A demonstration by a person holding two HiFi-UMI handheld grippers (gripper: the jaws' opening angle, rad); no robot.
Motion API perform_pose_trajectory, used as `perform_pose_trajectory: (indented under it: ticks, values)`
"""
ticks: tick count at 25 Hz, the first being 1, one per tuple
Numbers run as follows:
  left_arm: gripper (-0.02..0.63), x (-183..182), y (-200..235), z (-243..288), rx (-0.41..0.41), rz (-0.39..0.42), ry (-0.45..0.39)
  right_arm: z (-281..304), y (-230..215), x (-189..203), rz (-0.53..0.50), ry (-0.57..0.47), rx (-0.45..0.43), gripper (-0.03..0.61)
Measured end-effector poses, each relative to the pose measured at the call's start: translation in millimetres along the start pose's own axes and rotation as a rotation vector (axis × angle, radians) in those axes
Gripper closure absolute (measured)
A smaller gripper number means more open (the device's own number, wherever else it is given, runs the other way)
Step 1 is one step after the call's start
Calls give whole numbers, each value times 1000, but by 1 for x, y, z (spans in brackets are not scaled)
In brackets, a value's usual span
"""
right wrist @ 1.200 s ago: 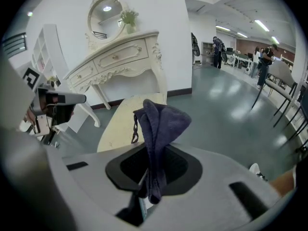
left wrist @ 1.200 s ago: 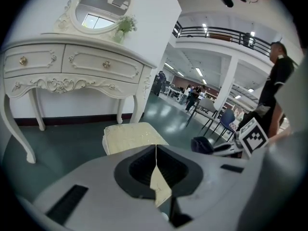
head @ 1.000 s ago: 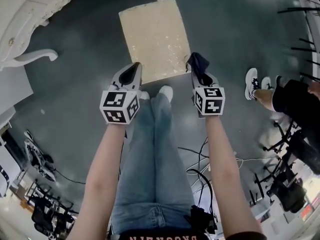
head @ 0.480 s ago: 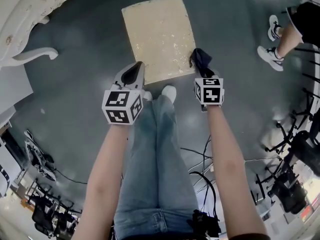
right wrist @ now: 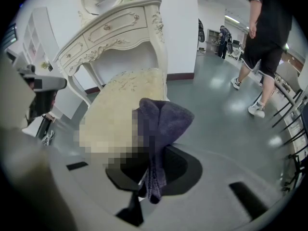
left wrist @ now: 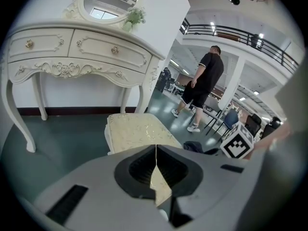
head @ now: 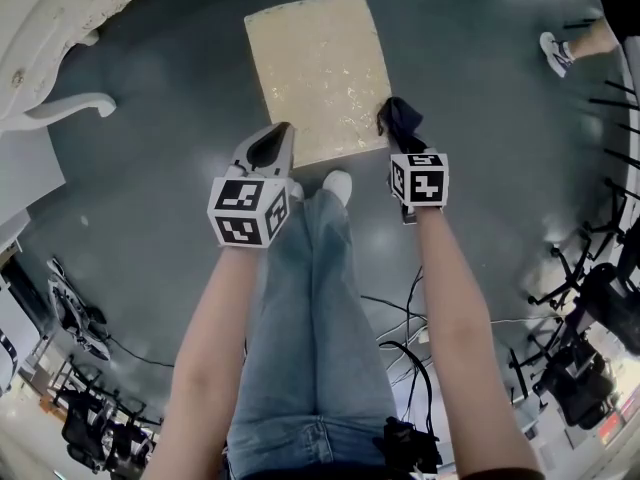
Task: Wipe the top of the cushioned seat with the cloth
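Observation:
The cushioned seat point(head: 315, 73) is a cream, gold-patterned stool top on the floor ahead of me; it also shows as the seat point(left wrist: 137, 131) and the seat point(right wrist: 120, 105). A dark purple cloth point(right wrist: 161, 124) is pinched in my right gripper point(head: 400, 128), which hangs by the seat's near right corner; the cloth point(head: 402, 120) bunches above the jaws. My left gripper point(head: 268, 148) is shut and empty, hovering at the seat's near left edge, with its jaws meeting in the left gripper view point(left wrist: 155, 153).
A white ornate dressing table point(left wrist: 72, 47) with a mirror stands behind the seat; its curved leg point(head: 60, 113) shows at left. A person in black point(left wrist: 204, 88) walks on the right. Cables point(head: 400, 338) and chairs point(head: 580, 368) lie near my feet.
Both grippers edged slightly forward toward the seat's near edge. The person on the right walked away toward the top right corner.

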State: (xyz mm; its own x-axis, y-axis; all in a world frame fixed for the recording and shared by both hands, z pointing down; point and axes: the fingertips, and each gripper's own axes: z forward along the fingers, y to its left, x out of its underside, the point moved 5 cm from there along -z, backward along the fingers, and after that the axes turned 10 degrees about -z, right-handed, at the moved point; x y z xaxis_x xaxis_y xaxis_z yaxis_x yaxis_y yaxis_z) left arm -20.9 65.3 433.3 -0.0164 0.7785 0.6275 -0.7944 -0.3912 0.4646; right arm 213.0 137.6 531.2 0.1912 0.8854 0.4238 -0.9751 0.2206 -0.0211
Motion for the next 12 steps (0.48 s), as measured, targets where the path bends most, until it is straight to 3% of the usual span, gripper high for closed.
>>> perform_pose_trajectory:
  ticks: [12]
  values:
    - [609, -2, 7, -2, -13, -26, -15, -5, 20, 2, 134, -46, -14, 532]
